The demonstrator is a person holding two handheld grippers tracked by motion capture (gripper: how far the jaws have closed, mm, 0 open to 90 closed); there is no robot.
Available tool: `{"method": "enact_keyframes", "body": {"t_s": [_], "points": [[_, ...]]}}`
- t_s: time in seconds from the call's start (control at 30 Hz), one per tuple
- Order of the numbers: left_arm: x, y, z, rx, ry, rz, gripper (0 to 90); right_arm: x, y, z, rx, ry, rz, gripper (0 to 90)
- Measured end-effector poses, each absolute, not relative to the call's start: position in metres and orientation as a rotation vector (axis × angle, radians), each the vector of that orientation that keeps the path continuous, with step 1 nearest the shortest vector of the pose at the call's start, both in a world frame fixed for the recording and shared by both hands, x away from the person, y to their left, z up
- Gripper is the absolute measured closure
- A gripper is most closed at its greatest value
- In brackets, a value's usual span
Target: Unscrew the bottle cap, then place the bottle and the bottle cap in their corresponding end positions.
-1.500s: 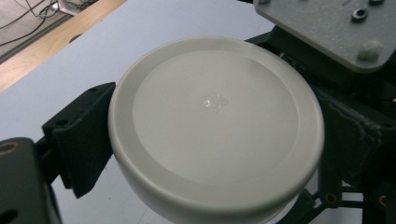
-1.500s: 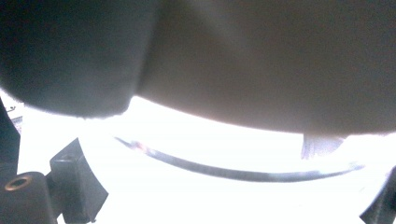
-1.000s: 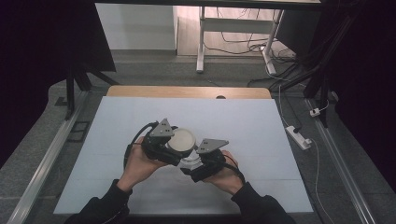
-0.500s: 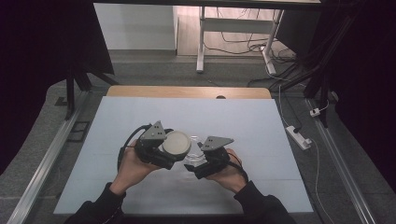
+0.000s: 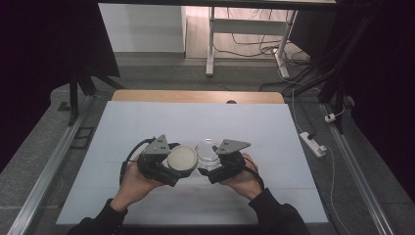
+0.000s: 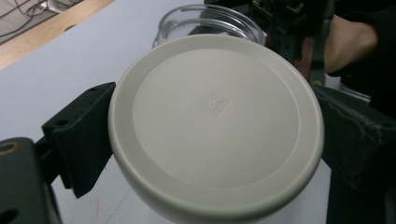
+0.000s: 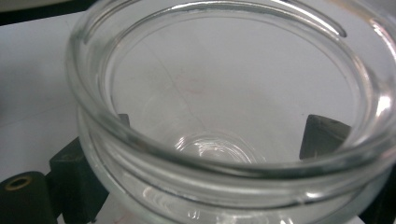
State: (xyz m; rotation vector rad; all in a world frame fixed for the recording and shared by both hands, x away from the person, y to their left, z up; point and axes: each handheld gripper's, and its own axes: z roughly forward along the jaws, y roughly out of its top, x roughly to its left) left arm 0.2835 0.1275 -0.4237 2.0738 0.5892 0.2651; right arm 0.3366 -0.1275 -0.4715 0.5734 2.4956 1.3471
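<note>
Low in the centre of the high view, the left gripper [image 5: 172, 164] clamps a round off-white lid [image 5: 182, 157] by its rim, and just to its right the right gripper [image 5: 215, 169] grips an empty clear glass jar [image 5: 208, 151] around its body. Judging by this, the lid and jar are being brought together or apart; keeping the lid level and centred over the mouth would avoid cross-threading. Both hands sit low over the white table [image 5: 147, 127], grippers angled inward toward each other.
</note>
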Motion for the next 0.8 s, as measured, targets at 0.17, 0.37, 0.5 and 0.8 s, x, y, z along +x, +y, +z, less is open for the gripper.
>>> {"method": "enact_keyframes", "body": {"t_s": [0.17,0.37,0.5,0.8], "points": [[0.279,0.128,-0.426,2.076,0.577,0.262,7.9,0.338,-0.129,-0.471,0.582,2.489,1.345,6.8],[0.275,0.125,-0.428,2.079,0.555,0.249,7.9,0.343,-0.132,-0.470,0.598,2.474,1.343,6.8],[0.273,0.122,-0.431,2.082,0.544,0.227,7.9,0.346,-0.133,-0.469,0.607,2.466,1.341,6.8],[0.274,0.117,-0.446,2.097,0.525,0.182,7.9,0.355,-0.136,-0.468,0.634,2.446,1.346,6.8]]}}
